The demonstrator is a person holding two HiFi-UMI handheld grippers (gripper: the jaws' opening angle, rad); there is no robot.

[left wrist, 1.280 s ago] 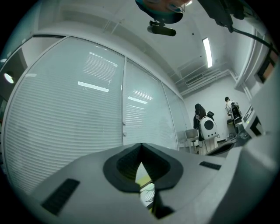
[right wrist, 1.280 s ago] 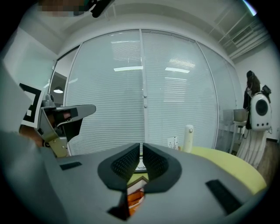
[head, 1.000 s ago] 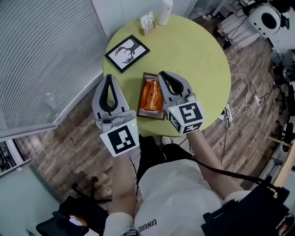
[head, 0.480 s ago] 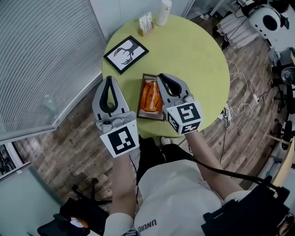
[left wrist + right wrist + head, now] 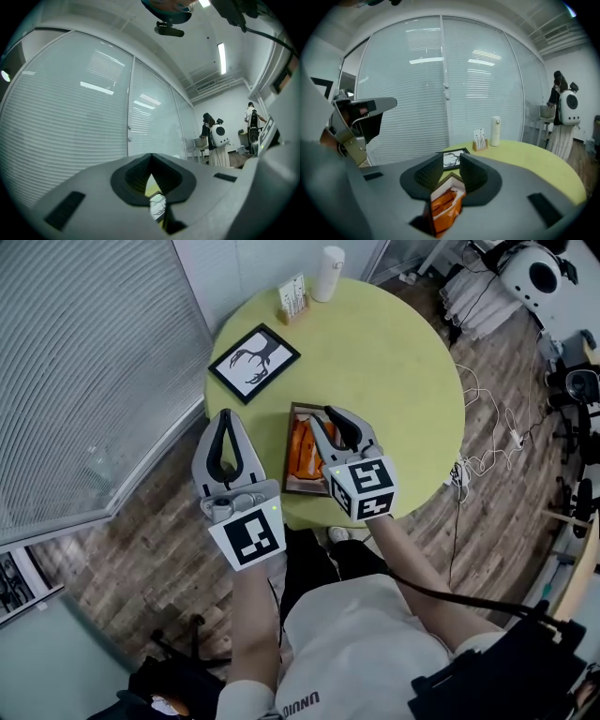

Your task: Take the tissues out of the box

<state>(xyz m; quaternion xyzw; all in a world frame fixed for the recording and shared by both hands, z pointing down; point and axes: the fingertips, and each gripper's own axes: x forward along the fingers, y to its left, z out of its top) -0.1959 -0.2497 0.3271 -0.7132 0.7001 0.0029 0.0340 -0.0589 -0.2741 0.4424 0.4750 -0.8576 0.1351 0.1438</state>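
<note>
An open brown box lies near the front edge of the round yellow-green table, with an orange tissue packet inside. My right gripper hovers over the box's right side. Its jaws are opening and nothing is between them. In the right gripper view the orange packet and the box rim show through the gap of the right gripper. My left gripper is shut and empty, held off the table's left edge over the floor. In its own view the left gripper points toward the blinds.
A framed deer picture lies on the table left of centre. A card holder and a white bottle stand at the far edge. Window blinds run along the left. Cables trail on the wooden floor to the right.
The right gripper's jaws have parted; a second ago they were closed. It has shifted slightly left and nearer over the box. The left gripper has hardly moved.
</note>
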